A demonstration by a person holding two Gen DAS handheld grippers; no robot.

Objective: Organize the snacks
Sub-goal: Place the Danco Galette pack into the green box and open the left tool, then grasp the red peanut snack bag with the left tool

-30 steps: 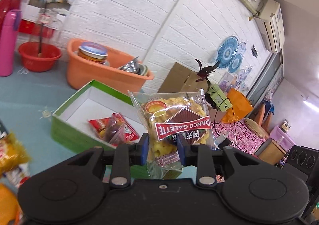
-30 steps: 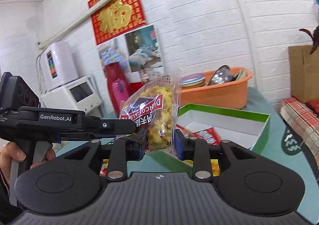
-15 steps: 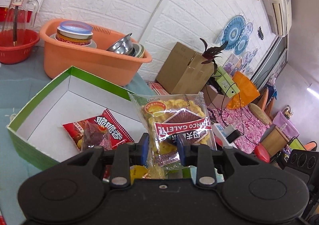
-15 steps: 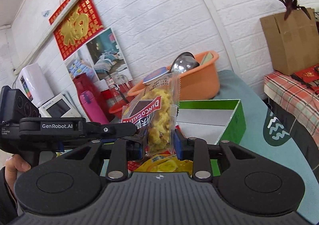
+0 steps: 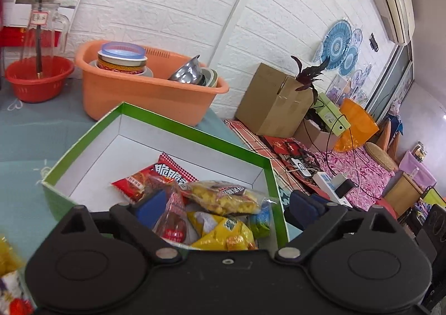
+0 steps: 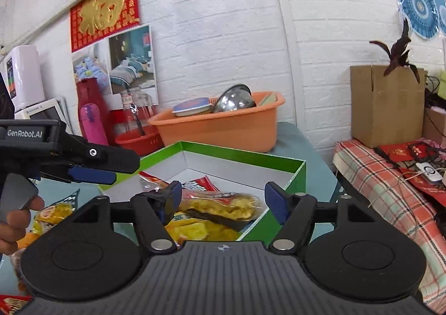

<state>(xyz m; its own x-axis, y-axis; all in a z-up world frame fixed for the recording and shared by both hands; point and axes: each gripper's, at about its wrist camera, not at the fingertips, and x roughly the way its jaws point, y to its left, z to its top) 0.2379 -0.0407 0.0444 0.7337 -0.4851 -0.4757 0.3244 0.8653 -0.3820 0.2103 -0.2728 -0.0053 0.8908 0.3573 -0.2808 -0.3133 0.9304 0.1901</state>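
A green box with white inside (image 5: 195, 133) (image 6: 245, 156) holds several snack packs. The clear Danco Galette cookie bag (image 5: 223, 196) (image 6: 223, 206) lies flat on top of the pile, free of both grippers. A red snack pack (image 5: 156, 175) lies behind it, and yellow packs (image 5: 223, 234) in front. My left gripper (image 5: 223, 206) is open wide over the box's near end. My right gripper (image 6: 223, 200) is open too, just above the bag. The left gripper also shows from the side in the right wrist view (image 6: 92, 167).
An orange basin (image 5: 145, 100) (image 6: 223, 128) with bowls stands behind the box, a red basket (image 5: 36, 80) to its left. A pink bottle (image 6: 93, 125) stands at the back. More snack packs (image 6: 53, 214) lie on the table left of the box. A cardboard carton (image 5: 273, 103) sits beyond the table.
Both grippers were shut on the cookie bag, holding it upright. Both have opened, and the bag has dropped flat onto the packs in the box.
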